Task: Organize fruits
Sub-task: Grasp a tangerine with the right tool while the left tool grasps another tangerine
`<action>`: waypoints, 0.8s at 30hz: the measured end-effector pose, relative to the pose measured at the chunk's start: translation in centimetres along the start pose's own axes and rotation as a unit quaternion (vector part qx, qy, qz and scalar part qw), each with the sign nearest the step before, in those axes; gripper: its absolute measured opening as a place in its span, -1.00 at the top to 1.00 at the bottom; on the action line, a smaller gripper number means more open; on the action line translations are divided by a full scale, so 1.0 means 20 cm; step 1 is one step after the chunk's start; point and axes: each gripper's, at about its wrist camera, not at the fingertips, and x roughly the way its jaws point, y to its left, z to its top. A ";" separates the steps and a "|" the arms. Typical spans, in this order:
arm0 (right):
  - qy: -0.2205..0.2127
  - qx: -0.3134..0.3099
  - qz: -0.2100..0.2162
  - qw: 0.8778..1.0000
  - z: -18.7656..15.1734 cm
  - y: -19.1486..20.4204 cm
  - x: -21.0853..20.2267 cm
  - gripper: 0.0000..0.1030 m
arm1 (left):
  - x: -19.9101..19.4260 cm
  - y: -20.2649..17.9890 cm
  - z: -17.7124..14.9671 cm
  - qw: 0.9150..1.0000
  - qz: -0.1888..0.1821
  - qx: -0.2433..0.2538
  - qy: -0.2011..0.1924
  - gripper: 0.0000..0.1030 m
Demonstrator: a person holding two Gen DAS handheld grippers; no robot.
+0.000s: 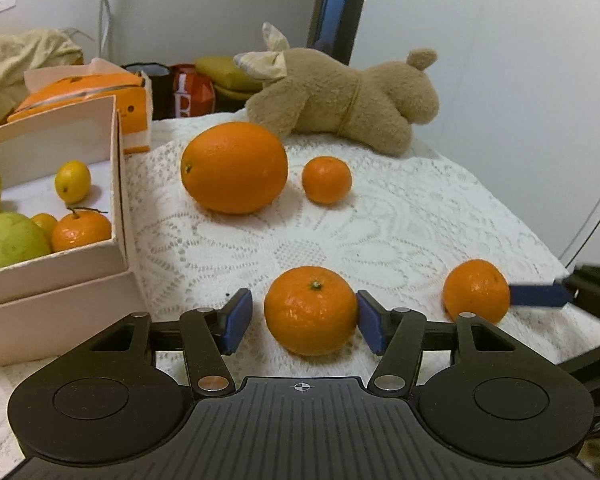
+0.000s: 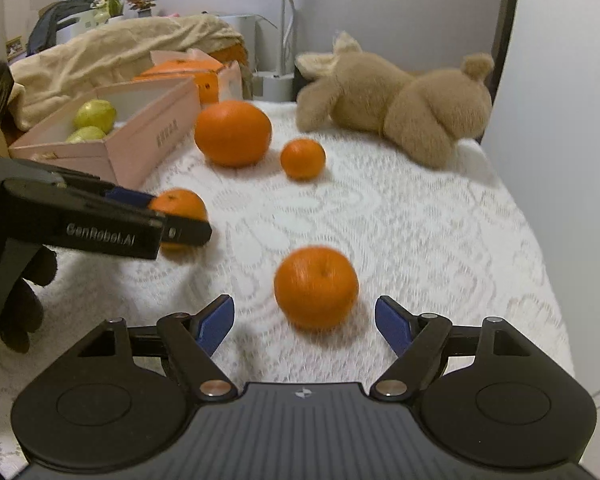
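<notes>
While my left gripper brackets a mandarin near the box, unclenched, my right gripper gapes toward another mandarin for boxing.

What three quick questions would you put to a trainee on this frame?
1. True or false: the stuffed toy lies inside the box.
2. Counting the big orange, how many orange-coloured fruits lie loose on the cloth? A) two B) four C) six
3. Fill in: the left tool has its jaws ___, one on either side of a tangerine.

Key: 1 false, the toy lies on the cloth behind the fruit. 2 B. 3 open.
</notes>
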 end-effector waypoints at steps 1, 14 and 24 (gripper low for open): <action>0.002 0.007 0.002 1.000 -0.01 -0.01 0.01 -0.52 | 0.00 0.00 0.00 1.000 -0.007 -0.004 -0.001 -0.05; -0.031 0.034 -0.022 0.999 -0.01 -0.01 0.02 -0.38 | -0.39 0.26 -0.13 0.999 0.021 -0.030 -0.011 -0.04; -0.036 -0.003 0.038 0.999 0.13 0.17 -0.04 0.08 | -0.47 0.47 -0.18 0.992 0.062 -0.105 -0.019 -0.04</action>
